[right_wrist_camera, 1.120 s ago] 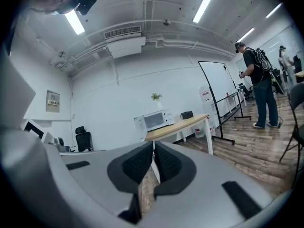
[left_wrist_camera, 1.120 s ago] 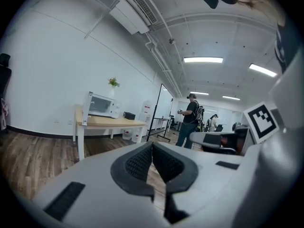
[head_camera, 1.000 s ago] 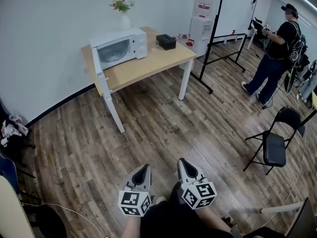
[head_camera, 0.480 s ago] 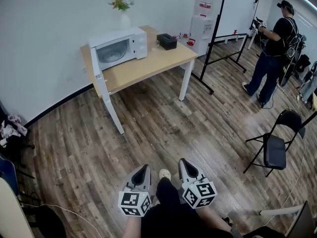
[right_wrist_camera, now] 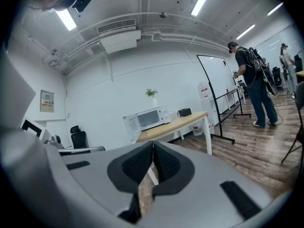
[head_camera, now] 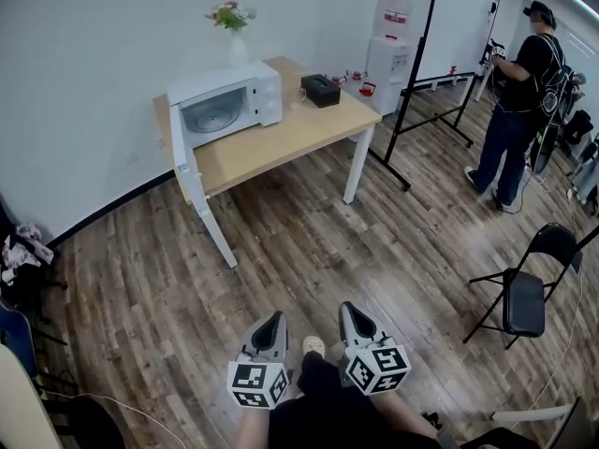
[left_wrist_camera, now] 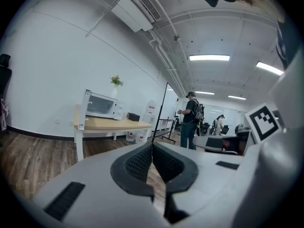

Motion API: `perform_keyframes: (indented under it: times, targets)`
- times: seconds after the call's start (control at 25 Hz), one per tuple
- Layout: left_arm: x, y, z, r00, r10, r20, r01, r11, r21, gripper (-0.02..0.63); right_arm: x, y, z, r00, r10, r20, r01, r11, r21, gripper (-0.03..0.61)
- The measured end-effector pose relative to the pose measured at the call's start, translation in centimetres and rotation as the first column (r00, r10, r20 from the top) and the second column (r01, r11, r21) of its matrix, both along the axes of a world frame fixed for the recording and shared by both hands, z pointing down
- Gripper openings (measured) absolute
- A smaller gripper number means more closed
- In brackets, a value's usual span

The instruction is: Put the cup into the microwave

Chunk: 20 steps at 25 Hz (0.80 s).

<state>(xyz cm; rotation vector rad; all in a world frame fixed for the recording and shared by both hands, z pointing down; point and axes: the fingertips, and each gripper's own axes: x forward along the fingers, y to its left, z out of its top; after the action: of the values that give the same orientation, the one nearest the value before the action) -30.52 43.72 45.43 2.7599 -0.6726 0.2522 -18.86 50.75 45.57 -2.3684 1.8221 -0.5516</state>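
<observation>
A white microwave (head_camera: 227,107) stands on the left end of a wooden table (head_camera: 281,138) against the far wall, its door (head_camera: 177,142) swung open to the left. A small clear cup (head_camera: 294,84) seems to stand between the microwave and a black box (head_camera: 321,90); it is faint. Both grippers are low and close to me, far from the table. My left gripper (head_camera: 271,324) is shut and empty, as is my right gripper (head_camera: 348,311). The left gripper view shows the microwave (left_wrist_camera: 102,106) far off, and the right gripper view shows it (right_wrist_camera: 149,118) beyond the shut jaws.
A vase of flowers (head_camera: 234,28) sits behind the microwave. A water dispenser (head_camera: 391,40) and a whiteboard stand (head_camera: 421,82) are right of the table. A person (head_camera: 519,101) stands at the far right, with a black folding chair (head_camera: 526,290) nearer. Wood floor lies between me and the table.
The table and microwave have shifted slightly in the head view as I walk forward. A shoe has appeared between the two grippers. Both grippers stay shut.
</observation>
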Motion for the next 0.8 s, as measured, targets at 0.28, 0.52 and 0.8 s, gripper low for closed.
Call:
perform_keyframes:
  times: [0.28, 0.52, 0.8]
  targets:
    - [3.6, -3.2, 0.3, 1.0, 0.011, 0.009, -0.011, 1.0, 0.012, 0.005, 3.3, -3.6, 0.5, 1.0, 0.0, 0.014, 0.0, 1.0, 0.0, -0.006]
    - [6.3, -6.3, 0.5, 1.0, -0.007, 0.011, 0.007, 1.0, 0.009, 0.005, 7.1, -7.0, 0.5, 1.0, 0.014, 0.016, -0.014, 1.0, 0.001, -0.006]
    - [8.1, -10.1, 1.3, 0.998, -0.061, 0.029, 0.062, 0.998, -0.002, 0.005, 9.6, -10.6, 1.2, 1.0, -0.006, 0.005, 0.006, 1.0, -0.02, -0.008]
